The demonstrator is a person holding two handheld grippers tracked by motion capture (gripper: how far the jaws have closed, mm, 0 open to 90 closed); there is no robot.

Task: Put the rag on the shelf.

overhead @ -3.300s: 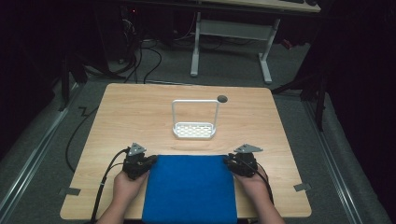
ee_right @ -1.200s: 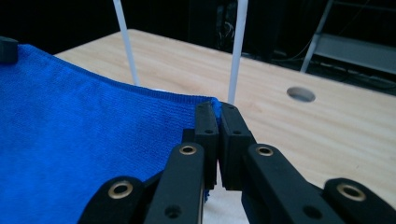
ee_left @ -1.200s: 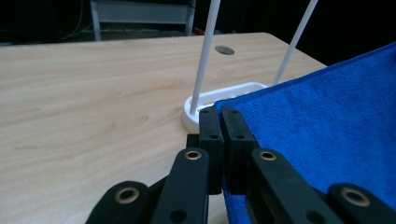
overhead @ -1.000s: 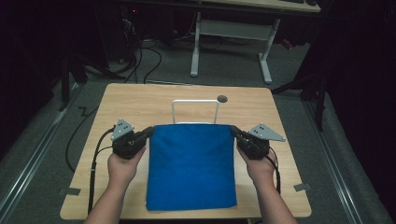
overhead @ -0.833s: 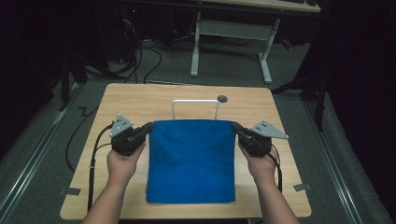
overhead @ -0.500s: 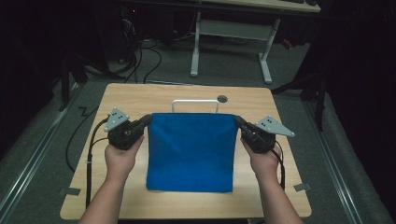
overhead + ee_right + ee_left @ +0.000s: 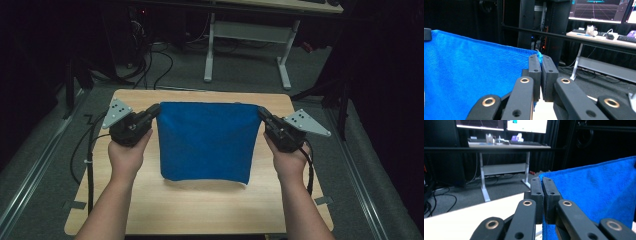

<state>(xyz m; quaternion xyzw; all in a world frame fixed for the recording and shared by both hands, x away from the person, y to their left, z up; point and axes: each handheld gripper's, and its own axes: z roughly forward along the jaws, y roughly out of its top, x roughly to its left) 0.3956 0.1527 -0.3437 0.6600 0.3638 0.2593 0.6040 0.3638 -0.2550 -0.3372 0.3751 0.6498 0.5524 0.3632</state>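
Two grippers, left gripper (image 7: 156,109) and right gripper (image 7: 262,113), each pinch a top corner of the blue cloth (image 7: 207,140). Previously flat on the table (image 7: 200,205), it now hangs lifted, hiding the white rack behind.

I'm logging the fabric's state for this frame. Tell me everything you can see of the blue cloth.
The blue cloth looks like a plain terry or microfibre towel, roughly rectangular. It hangs stretched between the left gripper and the right gripper, each shut on a top corner. Its top edge runs nearly straight, sagging slightly; the lower edge lies at or just above the wooden table.
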